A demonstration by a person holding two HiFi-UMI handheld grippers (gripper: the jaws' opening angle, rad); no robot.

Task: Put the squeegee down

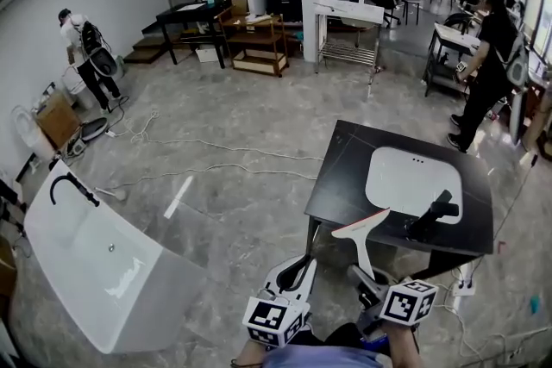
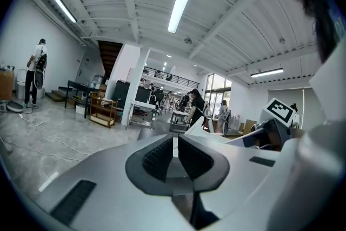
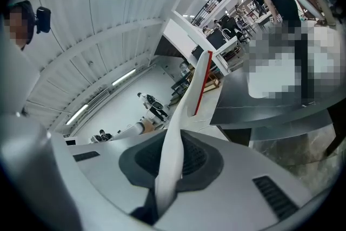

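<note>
— Wide hall, grey marbled floor (image 1: 224,116), loose cables (image 1: 226,146) trailing across it. Biggest piece standing there?
— White bathtub (image 1: 95,267), lower left in the head view, with a black tap (image 1: 69,184) on its rim. Next in size, black counter (image 1: 345,177) at right, well apart from the tub.
— People about?
— Two, at the edges. Person in black (image 1: 487,56) at far right, person in a white top (image 1: 82,47) at far left near the wall. Both well away from the counter.
— On the counter itself?
— White basin (image 1: 412,181) sunk into the top. Black faucet (image 1: 433,215) just beside its near rim.
— And the squeegee?
— Squeegee (image 1: 362,233) not set down. White, with a red strip along the blade. Held up in the air, head showing against the counter's near edge, handle running down into the right gripper (image 1: 362,276).
— Grip on it?
— Firm. In the right gripper view, white handle pinched between the dark pads (image 3: 199,158) and rising slantwise out of them.
— Left gripper?
— Left gripper (image 1: 302,265) just beside the right one, below the counter's near left corner. Pads (image 2: 159,159) drawn almost together, only a thin slit left, nothing pinched.
</note>
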